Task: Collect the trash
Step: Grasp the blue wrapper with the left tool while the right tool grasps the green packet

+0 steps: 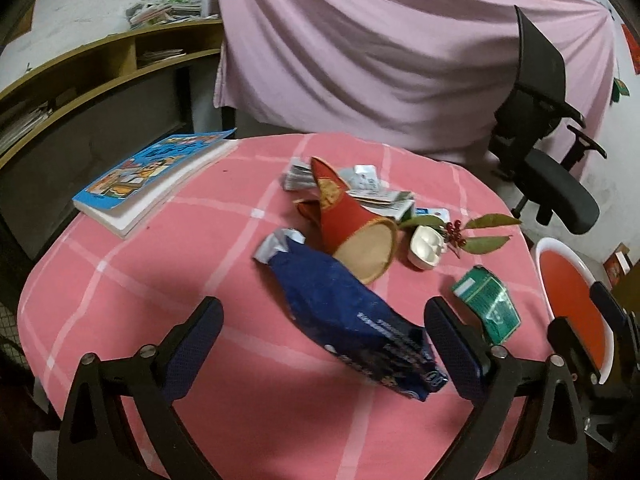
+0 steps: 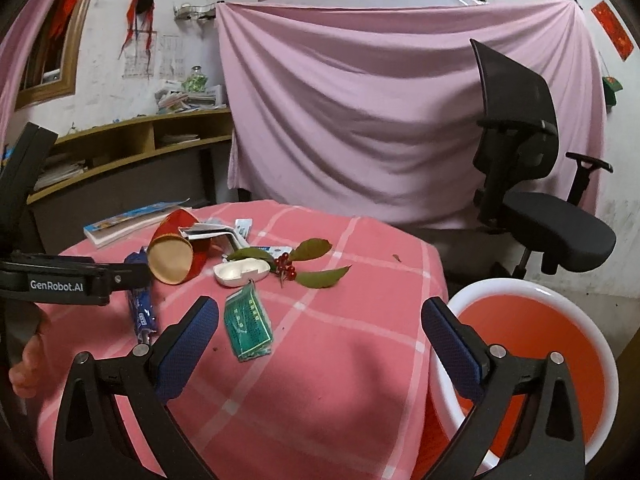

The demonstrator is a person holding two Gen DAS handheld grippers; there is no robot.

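The left gripper [image 1: 324, 320] is spread wide over the crinkly dark-blue foil snack wrapper [image 1: 344, 316] lying on the pink checked tablecloth [image 1: 120, 288], not touching it as far as the view shows. The right gripper [image 2: 320, 320] gapes too, near the flat green printed packet [image 2: 247, 326]. The glossy white-rimmed orange plastic bin [image 2: 560, 336] sits beside the table.

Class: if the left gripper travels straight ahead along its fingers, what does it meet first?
Most likely the blue wrapper, which lies between the open fingers of the left gripper on the pink cloth; depth is uncertain.
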